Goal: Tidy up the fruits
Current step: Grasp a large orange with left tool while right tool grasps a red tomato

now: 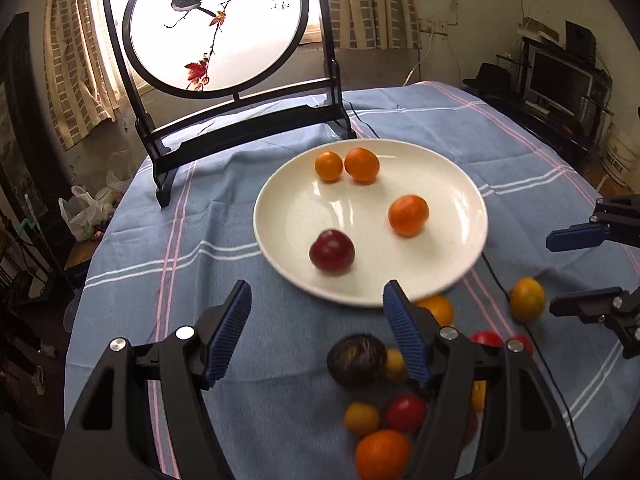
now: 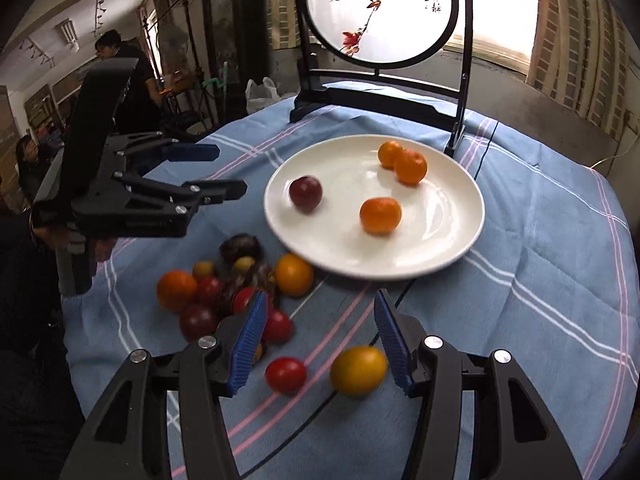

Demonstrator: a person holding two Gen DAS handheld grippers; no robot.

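Observation:
A white plate [image 1: 360, 220] [image 2: 340, 236] sits mid-table on the blue striped cloth. It holds a dark red plum [image 1: 332, 251] [image 2: 305, 193] and three oranges [image 1: 408, 215] [image 2: 380, 215]. My left gripper [image 1: 317, 286] [image 2: 231, 170] hovers open at the plate's near edge, nothing between its fingers. A pile of red, yellow, orange and dark fruits [image 1: 380, 400] [image 2: 224, 292] lies on the cloth beside the plate. My right gripper [image 2: 320, 294] [image 1: 552, 272] is open above the cloth. Just under it lie a yellow fruit [image 2: 358, 370] and a red tomato [image 2: 285, 375], untouched.
A round bird-painting screen in a black stand [image 1: 216, 28] [image 2: 380, 12] rises behind the plate. A black cable [image 1: 532, 344] runs across the cloth. Two people [image 2: 128, 80] are beyond the table's left side, near a plastic bag [image 1: 82, 216].

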